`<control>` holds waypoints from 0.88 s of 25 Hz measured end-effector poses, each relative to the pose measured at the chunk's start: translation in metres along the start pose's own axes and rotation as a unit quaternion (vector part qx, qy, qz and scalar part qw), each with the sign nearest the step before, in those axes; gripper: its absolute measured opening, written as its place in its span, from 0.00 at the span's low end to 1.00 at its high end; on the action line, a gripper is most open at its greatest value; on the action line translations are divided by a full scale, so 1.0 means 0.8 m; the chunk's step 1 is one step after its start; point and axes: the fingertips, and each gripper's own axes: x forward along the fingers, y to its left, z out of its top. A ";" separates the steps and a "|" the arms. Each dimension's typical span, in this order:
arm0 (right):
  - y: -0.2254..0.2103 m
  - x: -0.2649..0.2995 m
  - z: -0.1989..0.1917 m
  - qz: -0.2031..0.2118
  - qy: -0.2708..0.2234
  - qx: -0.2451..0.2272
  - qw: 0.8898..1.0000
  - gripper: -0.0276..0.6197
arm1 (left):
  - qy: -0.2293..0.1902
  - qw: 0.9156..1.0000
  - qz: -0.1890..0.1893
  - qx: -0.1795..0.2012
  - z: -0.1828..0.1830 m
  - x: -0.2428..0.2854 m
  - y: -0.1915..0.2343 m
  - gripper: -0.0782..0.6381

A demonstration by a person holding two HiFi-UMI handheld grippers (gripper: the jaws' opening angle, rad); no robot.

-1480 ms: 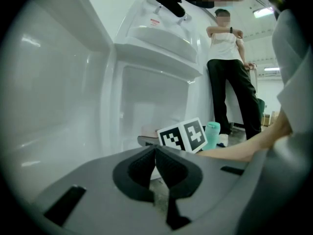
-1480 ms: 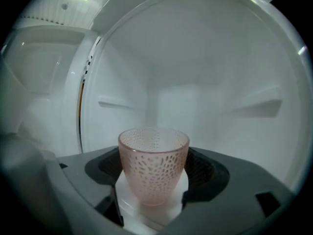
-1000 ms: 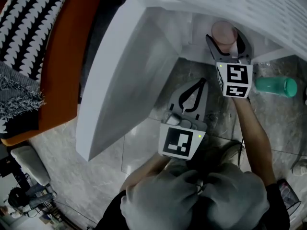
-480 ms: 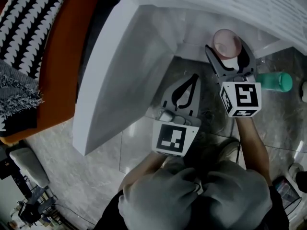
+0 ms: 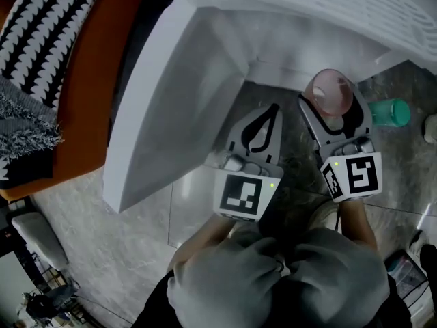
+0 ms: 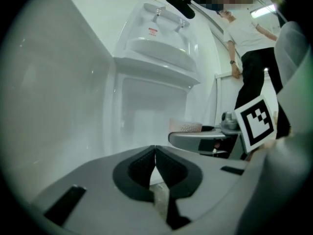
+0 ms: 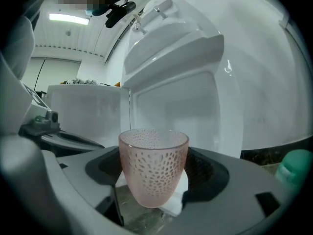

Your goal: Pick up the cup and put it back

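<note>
Cup (image 7: pixel 153 166): pink, dimpled, tapered; clamped in R gripper (image 7: pixel 155 177).

The right gripper (image 5: pixel 332 109) has drawn back out of the white cabinet (image 5: pixel 205 67) toward the person, bringing the cup (image 5: pixel 329 89) with it. The cup now hangs over the floor (image 5: pixel 300 152), closer to the green bottle (image 5: pixel 389 112).

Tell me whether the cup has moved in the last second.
Yes. The cup, in the right gripper, has come out of the white alcove toward the person, nearly level with the green bottle.
</note>
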 end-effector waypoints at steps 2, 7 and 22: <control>0.004 -0.014 -0.004 0.002 0.007 0.010 1.000 0.64 | 0.000 1.000 0.000 -0.001 0.001 -0.002 0.000 0.13; 0.014 -0.041 -0.017 0.006 0.026 0.020 0.999 0.64 | -0.005 1.000 -0.003 -0.001 0.003 -0.004 -0.003 0.13; 0.011 -0.077 -0.011 -0.007 0.039 0.014 0.999 0.64 | -0.027 0.999 -0.022 0.000 0.015 -0.006 -0.017 0.13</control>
